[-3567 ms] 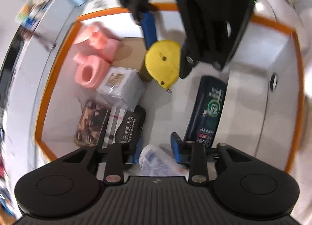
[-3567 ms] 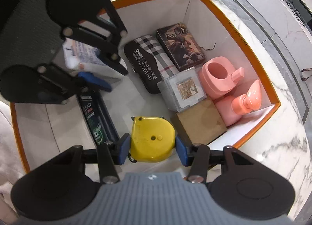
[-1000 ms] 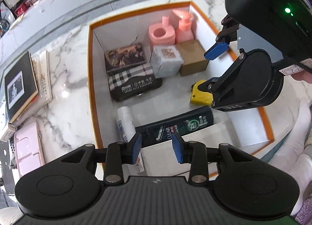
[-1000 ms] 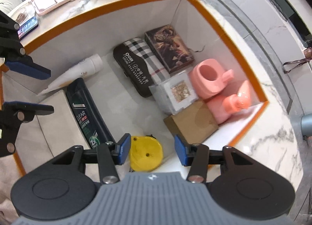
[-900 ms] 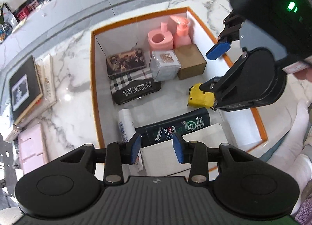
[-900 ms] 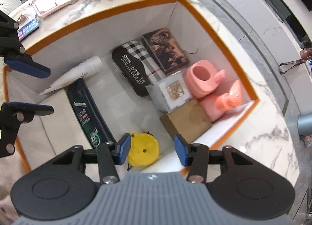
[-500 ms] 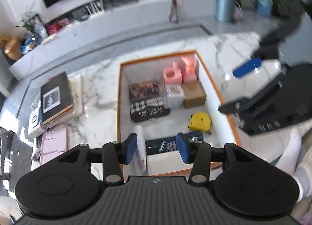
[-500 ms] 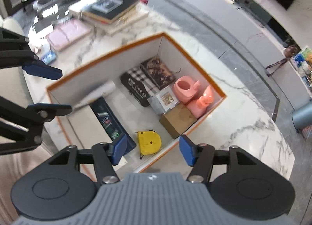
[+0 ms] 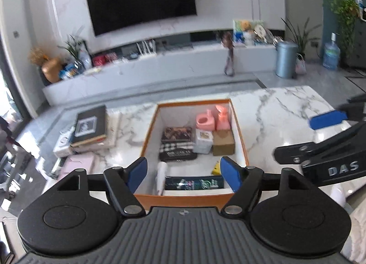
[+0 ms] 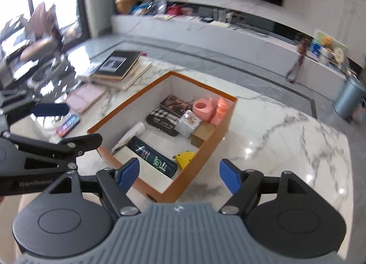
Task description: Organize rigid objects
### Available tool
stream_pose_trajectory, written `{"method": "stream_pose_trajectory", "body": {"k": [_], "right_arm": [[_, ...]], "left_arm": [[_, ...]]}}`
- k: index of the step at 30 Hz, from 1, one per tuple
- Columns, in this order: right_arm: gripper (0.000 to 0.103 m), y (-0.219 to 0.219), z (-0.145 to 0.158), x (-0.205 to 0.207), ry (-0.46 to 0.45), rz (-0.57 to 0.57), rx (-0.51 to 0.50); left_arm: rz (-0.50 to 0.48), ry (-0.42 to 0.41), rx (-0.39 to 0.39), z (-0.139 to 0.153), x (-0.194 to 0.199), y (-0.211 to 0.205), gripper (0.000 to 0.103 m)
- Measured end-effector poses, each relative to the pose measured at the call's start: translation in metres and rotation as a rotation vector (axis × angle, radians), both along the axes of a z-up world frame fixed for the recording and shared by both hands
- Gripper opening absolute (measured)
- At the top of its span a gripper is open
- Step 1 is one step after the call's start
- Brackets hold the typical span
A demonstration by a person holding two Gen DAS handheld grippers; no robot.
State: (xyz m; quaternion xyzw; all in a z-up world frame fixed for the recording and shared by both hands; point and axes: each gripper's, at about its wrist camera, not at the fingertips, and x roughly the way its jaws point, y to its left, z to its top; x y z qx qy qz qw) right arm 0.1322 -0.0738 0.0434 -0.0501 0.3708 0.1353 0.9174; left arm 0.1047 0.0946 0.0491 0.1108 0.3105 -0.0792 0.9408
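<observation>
Both hand-held grippers hang above the bench's near edge with nothing between their blue pads: the left hand-held gripper (image 9: 184, 173) spread wide, the right hand-held gripper (image 10: 179, 175) likewise released; the orange-rimmed box (image 10: 207, 156) stands mid-bench on the marble bench (image 10: 286, 131); inside, the yellow tape measure (image 10: 185, 157) lies by its right wall, the dark shampoo bottle (image 10: 152, 157) and white tube (image 10: 129, 137) along the near side; a stack of books (image 10: 119, 69) sits toward the bench's left edge

The table (image 10: 286, 140) is glossy veined marble; the box (image 10: 201, 163) looks like matt card, orange outside, white within; the bottle (image 10: 152, 157) is shiny dark plastic; the tape measure (image 10: 184, 158) seems smooth yellow plastic.
</observation>
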Motion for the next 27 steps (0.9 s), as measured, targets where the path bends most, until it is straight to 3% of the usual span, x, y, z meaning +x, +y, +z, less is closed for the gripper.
{"method": "stream_pose_trajectory", "body": {"k": [4,9,13,20,27], "right_arm": [[0.086,-0.018,-0.006,-0.025,-0.04,-0.081,0.077],[0.089,-0.032,-0.019,-0.049,-0.106,-0.183,0.112],[0.09,-0.028,-0.039,-0.06,-0.127,-0.186,0.078],[0.092,-0.032,-0.07,-0.064,-0.11,-0.213,0.093],[0.093,-0.041,-0.074,-0.064,-0.134,-0.234,0.107]], "left_arm": [[0.033,-0.051,0.011,-0.007,-0.018,-0.005,0.086],[0.122,-0.069,-0.107,-0.02,-0.033,-0.001,0.087],[0.177,-0.042,-0.071,-0.039,-0.037,-0.011,0.087],[0.148,-0.001,-0.05,-0.06,-0.044,-0.024,0.087],[0.139,-0.011,-0.045,-0.065,-0.047,-0.03,0.087]]}}
